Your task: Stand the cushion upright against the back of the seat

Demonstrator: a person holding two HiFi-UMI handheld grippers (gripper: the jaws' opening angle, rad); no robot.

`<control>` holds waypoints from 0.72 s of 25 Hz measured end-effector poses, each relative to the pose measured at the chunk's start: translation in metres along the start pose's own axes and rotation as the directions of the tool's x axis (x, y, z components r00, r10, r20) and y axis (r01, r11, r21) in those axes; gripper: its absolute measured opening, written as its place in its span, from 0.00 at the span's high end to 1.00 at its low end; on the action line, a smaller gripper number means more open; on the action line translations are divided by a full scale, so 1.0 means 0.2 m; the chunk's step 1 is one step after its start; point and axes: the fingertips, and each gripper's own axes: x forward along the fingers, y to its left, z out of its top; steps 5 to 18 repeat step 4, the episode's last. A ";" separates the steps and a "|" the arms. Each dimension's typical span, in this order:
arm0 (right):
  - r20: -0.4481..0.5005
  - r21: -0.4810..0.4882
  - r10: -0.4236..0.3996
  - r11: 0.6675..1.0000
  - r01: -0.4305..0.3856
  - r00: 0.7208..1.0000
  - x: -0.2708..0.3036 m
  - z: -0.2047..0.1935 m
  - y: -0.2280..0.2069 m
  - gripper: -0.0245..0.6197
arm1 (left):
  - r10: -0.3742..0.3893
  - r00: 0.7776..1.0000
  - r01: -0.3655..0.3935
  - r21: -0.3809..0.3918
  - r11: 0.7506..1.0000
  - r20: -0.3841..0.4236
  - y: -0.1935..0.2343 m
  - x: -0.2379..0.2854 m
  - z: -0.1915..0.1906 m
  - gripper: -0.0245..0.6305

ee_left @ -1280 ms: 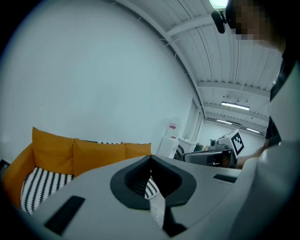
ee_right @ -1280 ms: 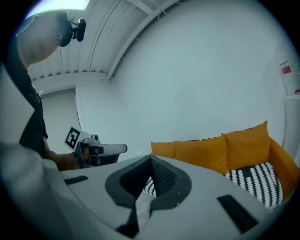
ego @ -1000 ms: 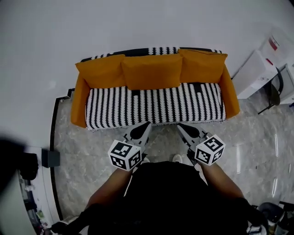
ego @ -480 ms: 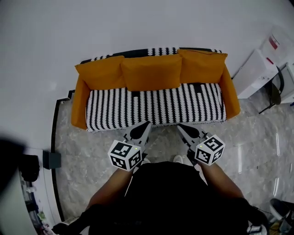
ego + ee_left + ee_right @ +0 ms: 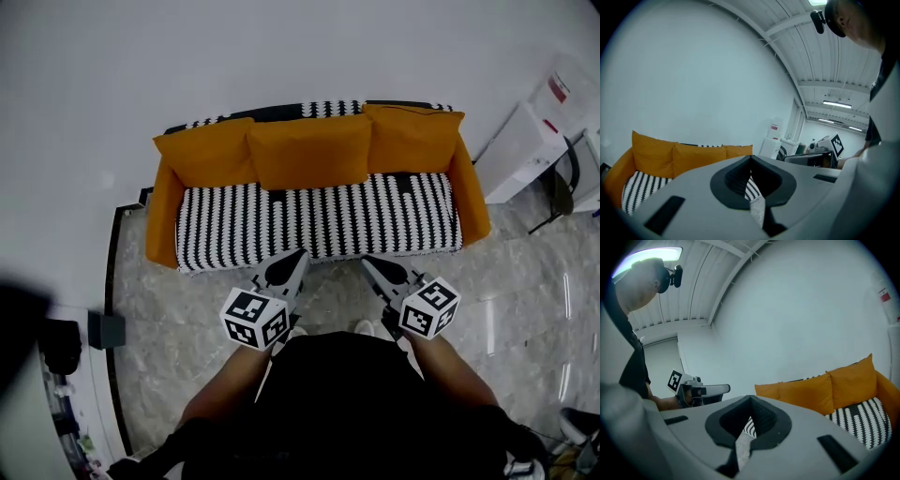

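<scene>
Three orange cushions, left (image 5: 204,148), middle (image 5: 309,150) and right (image 5: 412,136), stand upright along the back of the sofa. Its seat (image 5: 319,217) is black-and-white striped and bare. My left gripper (image 5: 300,254) and right gripper (image 5: 367,261) hover side by side over the floor just in front of the seat's front edge. Both are shut with nothing between the jaws. In the left gripper view the shut left gripper (image 5: 751,177) points toward the cushions (image 5: 696,157). The right gripper view shows the right gripper (image 5: 751,420) shut as well, with the cushions (image 5: 806,390) beyond.
The sofa's orange arms (image 5: 161,216) close off both ends. White cabinets (image 5: 525,150) stand to the right and a small dark box (image 5: 105,326) sits on the marble floor (image 5: 525,309) at the left. A white wall rises behind the sofa.
</scene>
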 end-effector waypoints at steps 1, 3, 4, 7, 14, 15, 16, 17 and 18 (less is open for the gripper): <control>0.000 -0.001 0.000 1.000 0.000 1.000 0.00 0.00 0.00 0.91 | 0.000 1.000 0.000 0.000 1.000 0.002 0.00 0.00 0.00 0.94; 0.000 -0.004 0.000 1.000 0.000 1.000 0.00 0.00 0.00 0.91 | -0.002 1.000 0.002 0.001 1.000 0.005 0.00 -0.01 0.00 0.94; 0.000 -0.006 0.000 1.000 0.000 1.000 0.00 0.00 0.01 0.91 | -0.003 1.000 0.003 0.001 1.000 0.006 0.00 -0.01 0.00 0.94; 0.000 -0.006 0.000 1.000 0.000 1.000 0.00 0.00 0.01 0.91 | -0.003 1.000 0.003 0.001 1.000 0.006 0.00 -0.01 0.00 0.94; 0.000 -0.006 0.000 1.000 0.000 1.000 0.00 0.00 0.01 0.91 | -0.003 1.000 0.003 0.001 1.000 0.006 0.00 -0.01 0.00 0.94; 0.000 -0.006 0.000 1.000 0.000 1.000 0.00 0.00 0.01 0.91 | -0.003 1.000 0.003 0.001 1.000 0.006 0.00 -0.01 0.00 0.94; 0.000 -0.006 0.000 1.000 0.000 1.000 0.00 0.00 0.01 0.91 | -0.003 1.000 0.003 0.001 1.000 0.006 0.00 -0.01 0.00 0.94; 0.000 -0.006 0.000 1.000 0.000 1.000 0.00 0.00 0.01 0.91 | -0.003 1.000 0.003 0.001 1.000 0.006 0.00 -0.01 0.00 0.94; 0.000 -0.006 0.000 1.000 0.000 1.000 0.00 0.00 0.01 0.91 | -0.003 1.000 0.003 0.001 1.000 0.006 0.00 -0.01 0.00 0.94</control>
